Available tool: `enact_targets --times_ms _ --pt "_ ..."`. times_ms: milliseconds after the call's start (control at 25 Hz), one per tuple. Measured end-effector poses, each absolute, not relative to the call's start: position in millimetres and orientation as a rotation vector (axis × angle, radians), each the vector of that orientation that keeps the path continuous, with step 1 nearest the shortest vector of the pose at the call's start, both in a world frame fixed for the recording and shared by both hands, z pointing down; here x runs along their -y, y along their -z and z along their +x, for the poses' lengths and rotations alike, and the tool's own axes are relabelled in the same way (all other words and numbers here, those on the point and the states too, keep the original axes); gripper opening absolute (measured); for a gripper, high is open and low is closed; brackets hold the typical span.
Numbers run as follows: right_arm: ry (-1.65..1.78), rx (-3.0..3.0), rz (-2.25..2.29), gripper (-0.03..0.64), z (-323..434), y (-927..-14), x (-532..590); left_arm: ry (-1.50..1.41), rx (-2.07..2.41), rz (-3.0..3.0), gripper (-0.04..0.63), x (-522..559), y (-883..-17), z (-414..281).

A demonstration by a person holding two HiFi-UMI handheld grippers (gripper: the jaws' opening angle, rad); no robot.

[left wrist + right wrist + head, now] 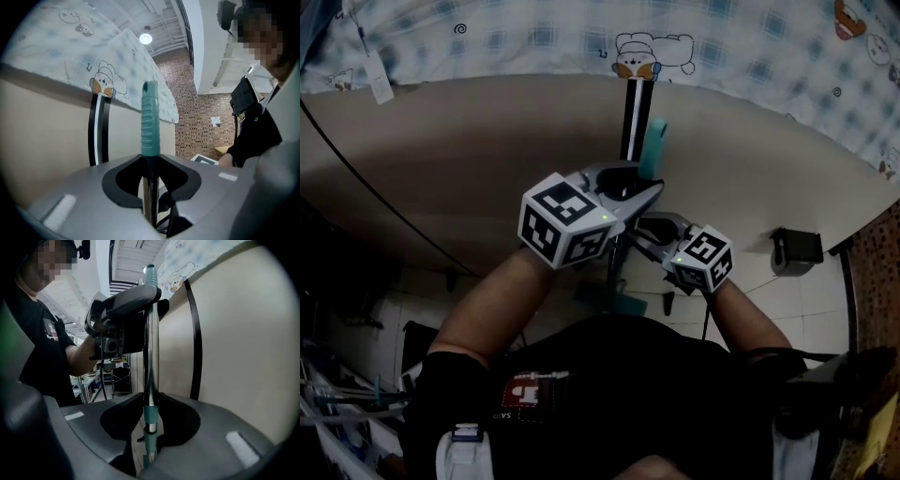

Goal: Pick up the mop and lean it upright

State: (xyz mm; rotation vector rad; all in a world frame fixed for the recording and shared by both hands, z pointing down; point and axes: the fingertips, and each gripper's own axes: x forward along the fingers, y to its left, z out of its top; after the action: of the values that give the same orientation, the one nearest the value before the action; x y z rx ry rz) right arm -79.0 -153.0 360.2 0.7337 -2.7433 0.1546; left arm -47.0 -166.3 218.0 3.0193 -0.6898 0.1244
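Observation:
The mop stands upright in front of me, its teal grip (652,146) at the top and its metal pole (616,267) running down to the teal head (624,302) on the floor. My left gripper (630,193) is shut on the pole just below the teal grip (150,123). Lower down, my right gripper (655,231) is shut on the pole (151,357) at a teal collar (150,413). The left gripper (125,310) shows higher up in the right gripper view. The mop's top stands close to a beige panel; I cannot tell whether it touches.
A curved beige panel (487,159) with a black-and-white strip (634,114) rises just beyond the mop, under a patterned cloth (534,37). A black cable (384,197) crosses the panel. A dark grey object (795,249) lies on the tiled floor at right.

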Motion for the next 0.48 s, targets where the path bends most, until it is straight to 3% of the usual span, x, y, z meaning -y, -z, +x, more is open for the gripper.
enact_targets --times_ms 480 --pt "-0.296 2.677 0.740 0.117 -77 -423 161 -0.251 0.706 2.961 0.101 177 -286 -41"
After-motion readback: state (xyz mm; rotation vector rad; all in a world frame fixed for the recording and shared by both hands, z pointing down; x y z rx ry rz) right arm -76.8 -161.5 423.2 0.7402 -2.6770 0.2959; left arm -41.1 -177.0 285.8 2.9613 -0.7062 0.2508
